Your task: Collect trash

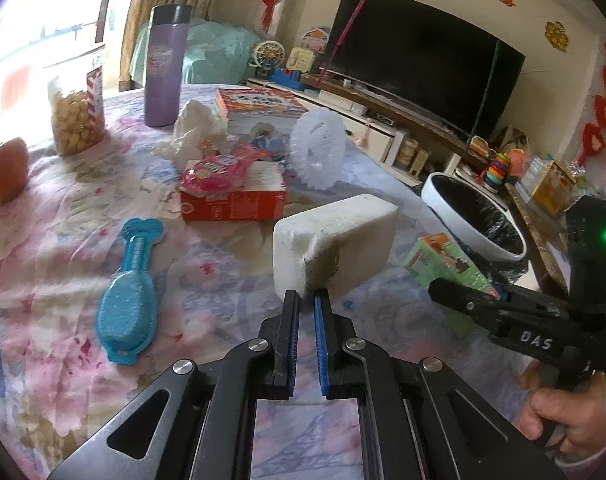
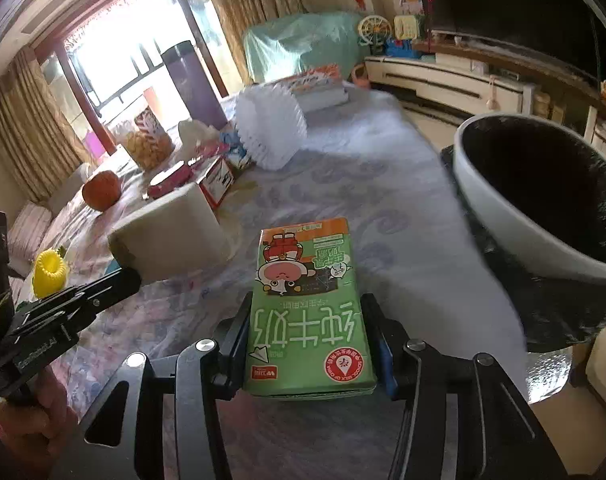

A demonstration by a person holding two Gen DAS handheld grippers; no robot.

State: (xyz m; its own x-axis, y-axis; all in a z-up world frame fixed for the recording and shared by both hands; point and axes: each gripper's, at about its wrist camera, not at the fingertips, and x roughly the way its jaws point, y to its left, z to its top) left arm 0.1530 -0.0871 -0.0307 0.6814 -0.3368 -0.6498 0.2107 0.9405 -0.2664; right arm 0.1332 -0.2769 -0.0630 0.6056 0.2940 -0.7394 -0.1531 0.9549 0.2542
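Covering the worktop [image 1: 43, 280] is a floral cloth in pink and lilac, and past its far right edge stands a white bin [image 2: 515, 216] lined with a black bag, mouth open. On the cloth, a white foam block [image 1: 343, 232] lies near the middle, with a red box [image 1: 231, 200], a white pleated fan-like piece [image 1: 319, 152], a blue hairbrush [image 1: 131, 296] and a purple flask [image 1: 163, 68] further off. The green milk carton [image 2: 307, 312] lies flat near the worktop's right edge, close to the bin. The right gripper [image 2: 309, 344] has 1 finger at each long side of the carton, jaws set to about its width, seemingly pressing its sides. The left gripper [image 1: 307, 300] is nearly closed with nothing between its fingers, its tips just at the foam block's near corner.
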